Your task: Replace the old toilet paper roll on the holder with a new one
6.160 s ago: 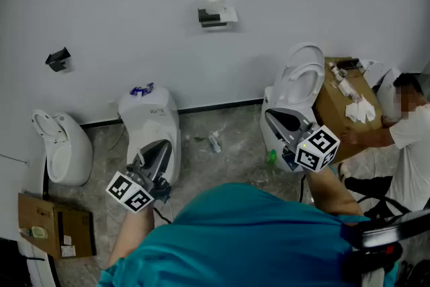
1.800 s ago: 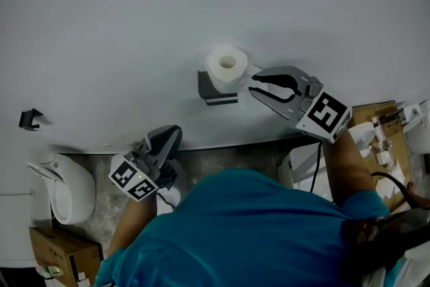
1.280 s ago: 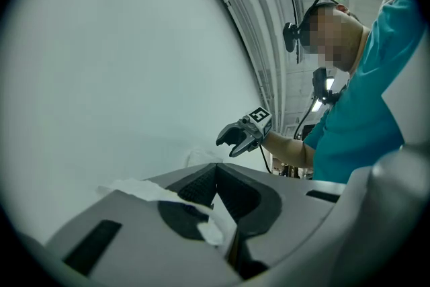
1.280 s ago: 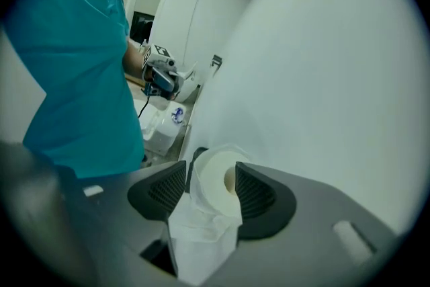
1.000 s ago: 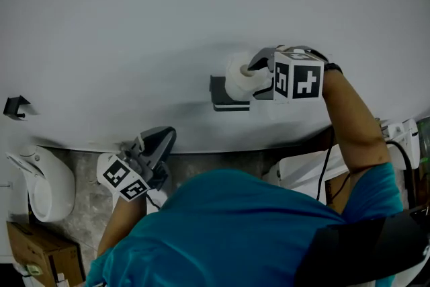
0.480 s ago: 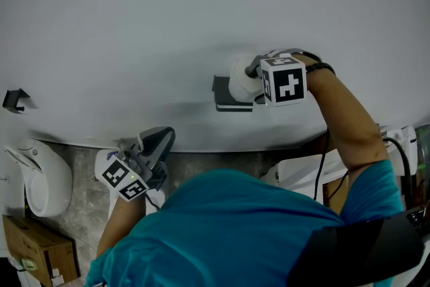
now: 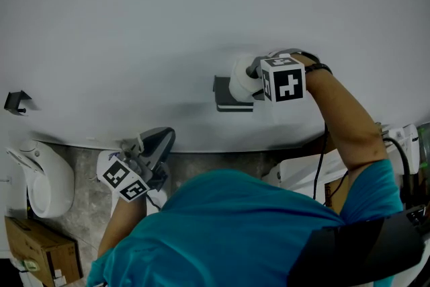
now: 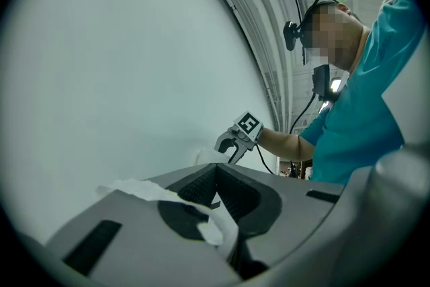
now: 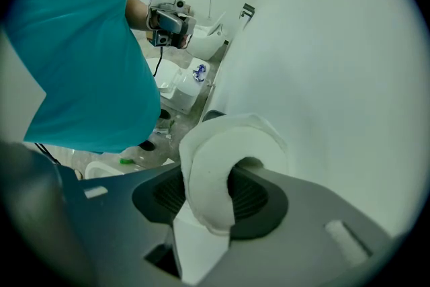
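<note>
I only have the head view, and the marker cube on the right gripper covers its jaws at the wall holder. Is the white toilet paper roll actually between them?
Observer: Yes. In the right gripper view, the right gripper has the soft white toilet paper roll between its jaws, which are closing. One ribbed pad appears to sit in the core hole, the other outside the paper wall.
Operator: Is the roll round there, or squashed?
Observer: Squashed. The paper wall is pinched out of round between the pads.
Operator: Is the left gripper empty?
Observer: Not quite. The left gripper view shows its jaws together on a crumpled scrap of white tissue.
</note>
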Tool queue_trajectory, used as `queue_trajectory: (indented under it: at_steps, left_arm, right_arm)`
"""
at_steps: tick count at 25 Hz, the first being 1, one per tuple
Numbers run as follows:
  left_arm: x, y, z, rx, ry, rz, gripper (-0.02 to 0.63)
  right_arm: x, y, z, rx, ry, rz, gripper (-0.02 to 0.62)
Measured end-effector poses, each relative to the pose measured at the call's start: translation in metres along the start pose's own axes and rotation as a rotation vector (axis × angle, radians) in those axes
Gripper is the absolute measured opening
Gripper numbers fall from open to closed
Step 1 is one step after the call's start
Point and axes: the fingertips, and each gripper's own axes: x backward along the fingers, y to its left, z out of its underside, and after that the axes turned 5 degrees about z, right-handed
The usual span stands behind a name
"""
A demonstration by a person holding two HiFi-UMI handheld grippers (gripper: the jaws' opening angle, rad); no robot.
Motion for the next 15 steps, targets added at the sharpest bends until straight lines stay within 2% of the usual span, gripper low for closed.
queue_trajectory:
  at_steps: [7, 15]
  left_arm:
    - [-0.002, -0.003, 0.002, 0.001, 0.006, 0.008, 0.009]
    - [-0.01, -0.009, 0.003, 0.003, 0.019, 0.036, 0.009]
  right_arm:
    - [0.005, 0.004, 0.003, -0.008, -0.033, 0.047, 0.163]
    - [0.037, 0.002, 0.001, -0.096, -0.153, 0.148, 0.16]
